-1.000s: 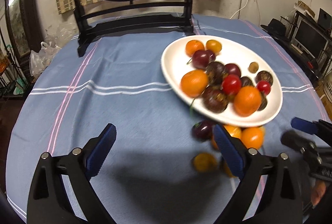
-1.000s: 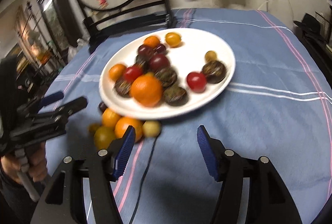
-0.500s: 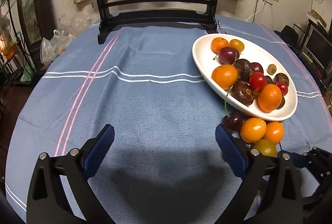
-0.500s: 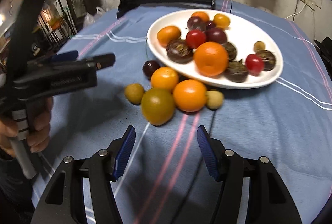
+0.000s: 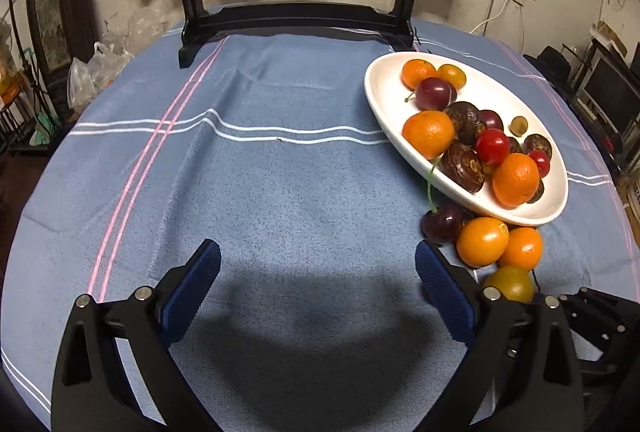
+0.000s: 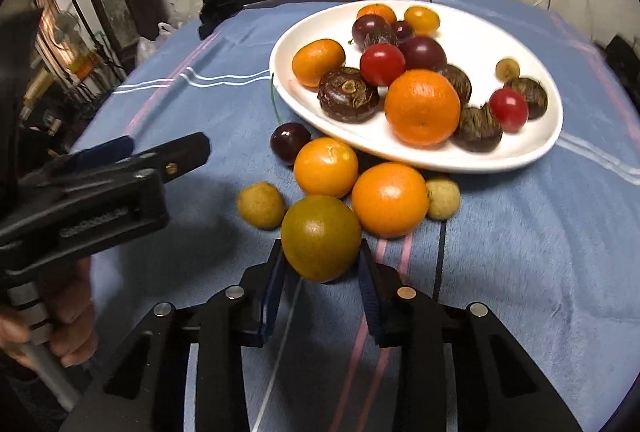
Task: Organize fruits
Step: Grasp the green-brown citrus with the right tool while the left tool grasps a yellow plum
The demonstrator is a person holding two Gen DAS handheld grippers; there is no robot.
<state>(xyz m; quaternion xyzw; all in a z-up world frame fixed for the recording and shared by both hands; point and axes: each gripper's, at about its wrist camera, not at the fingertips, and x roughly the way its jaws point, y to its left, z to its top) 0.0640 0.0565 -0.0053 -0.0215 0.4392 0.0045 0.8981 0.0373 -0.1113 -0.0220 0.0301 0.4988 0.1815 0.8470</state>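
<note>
- Fruits were split two ways: most sat on the white plate in the upper right of the right wrist view, a loose cluster lay on the blue-clothed surface just below the plate's near rim.
- Loose cluster: greenish-brown fruit, two oranges touching it, two small tan fruits at the sides, dark cherry by the rim.
- Right tongs had just been closing; the greenish-brown fruit sat between the blue pads, which looked to be touching its sides. Judged as a grip just made, low centre of frame.
- Left tongs stood wide open, nothing between them, over bare cloth at lower centre of the left wrist view; the same cluster showed at lower right there.
- Step judged: pick the greenish-brown fruit and carry it to the plate.
- To do it well: squeeze only enough to hold, round skin can slip or bruise.
- Lift straight up first; both oranges touched the fruit and could roll if dragged sideways.
- Plate was crowded at the near side; the bare patch toward the upper right of the plate looked the safer spot to set down.
- Lower onto the plate before opening, no dropping, or fruits may scatter.
- Keep the left tongs clear of the path at mid left of frame.
</note>
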